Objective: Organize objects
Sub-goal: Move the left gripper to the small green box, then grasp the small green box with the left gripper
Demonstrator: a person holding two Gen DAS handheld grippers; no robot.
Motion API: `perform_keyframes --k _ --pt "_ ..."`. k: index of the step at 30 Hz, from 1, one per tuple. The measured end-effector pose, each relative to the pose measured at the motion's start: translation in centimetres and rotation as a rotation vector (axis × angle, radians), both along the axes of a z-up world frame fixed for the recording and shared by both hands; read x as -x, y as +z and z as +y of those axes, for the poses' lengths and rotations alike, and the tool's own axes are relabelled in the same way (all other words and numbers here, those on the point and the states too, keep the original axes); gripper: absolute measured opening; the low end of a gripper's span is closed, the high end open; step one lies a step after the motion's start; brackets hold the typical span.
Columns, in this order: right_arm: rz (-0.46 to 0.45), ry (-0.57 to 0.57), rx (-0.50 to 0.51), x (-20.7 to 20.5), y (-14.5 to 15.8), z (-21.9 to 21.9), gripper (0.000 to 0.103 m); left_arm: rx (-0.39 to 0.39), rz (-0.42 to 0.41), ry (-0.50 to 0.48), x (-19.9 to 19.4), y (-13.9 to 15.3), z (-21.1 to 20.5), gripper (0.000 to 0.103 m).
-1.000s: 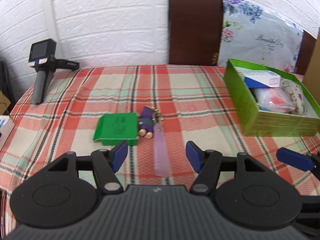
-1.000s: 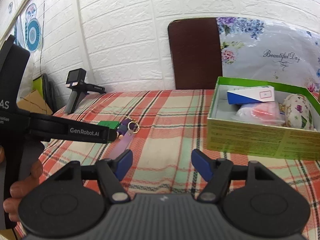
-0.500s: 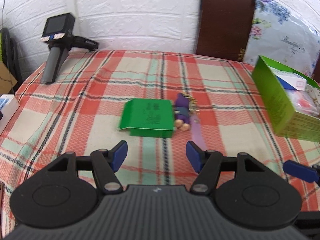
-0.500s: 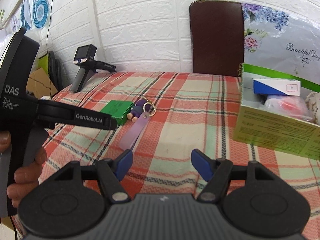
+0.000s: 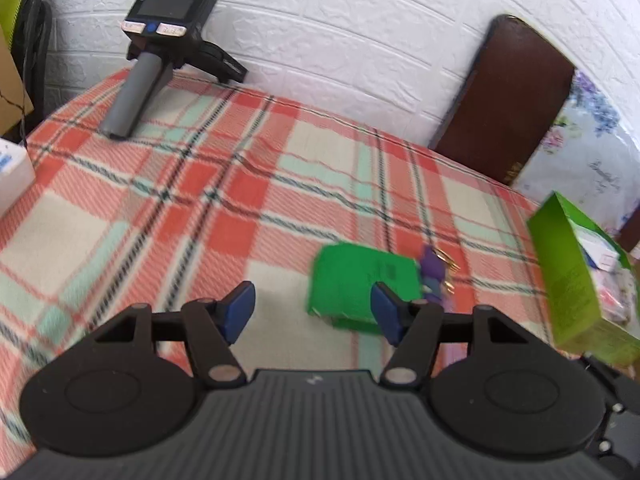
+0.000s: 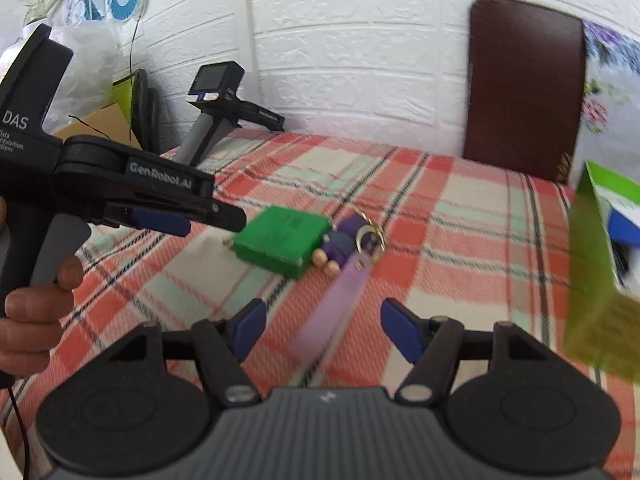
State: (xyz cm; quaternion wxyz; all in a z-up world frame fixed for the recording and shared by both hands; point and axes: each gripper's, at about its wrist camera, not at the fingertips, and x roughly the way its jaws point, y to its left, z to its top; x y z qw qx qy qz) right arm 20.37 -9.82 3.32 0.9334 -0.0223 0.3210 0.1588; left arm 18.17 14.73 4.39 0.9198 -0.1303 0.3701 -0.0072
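A small green box (image 5: 360, 284) (image 6: 282, 242) lies flat on the plaid cloth. A purple figure keychain (image 6: 344, 240) with a lilac strap (image 6: 336, 304) lies against its right side; it also shows in the left wrist view (image 5: 434, 270). My left gripper (image 5: 312, 312) is open and empty, just short of the green box, with its right finger in front of the box. My right gripper (image 6: 322, 326) is open and empty, low over the cloth, with the strap end between its fingers. The open light-green box (image 5: 568, 280) (image 6: 592, 280) holds several items at the right.
A spare handheld gripper with a screen (image 5: 160, 48) (image 6: 218, 108) stands at the table's far left by the white brick wall. A dark chair back (image 5: 504, 100) (image 6: 524, 88) is behind the table. A white box (image 5: 12, 172) sits at the left edge.
Both grippers have moved forward and left, closer to the green box and keychain. The light-green box has slid to the right edge of both views. Both stay open.
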Motion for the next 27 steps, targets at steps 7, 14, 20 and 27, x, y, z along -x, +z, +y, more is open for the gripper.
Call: perform_keyframes --k 7,14,20,27 --pt "-0.047 0.154 0.067 -3.3 -0.3 3.7 0.060 0.096 0.009 -0.049 -1.8 -0.6 1.9 0.063" --pt "-0.040 0.201 0.087 -5.1 -2.1 5.9 0.061 0.071 0.013 -0.164 -3.7 -1.8 -0.9 0.053" --pt "-0.052 0.163 0.084 -5.8 -2.4 6.1 0.052 0.121 0.026 -0.140 -3.3 -1.7 0.3 0.045" --pt "-0.034 0.200 0.075 -2.7 -1.9 6.2 0.049 0.146 0.055 -0.105 0.8 -1.5 0.6 0.043"
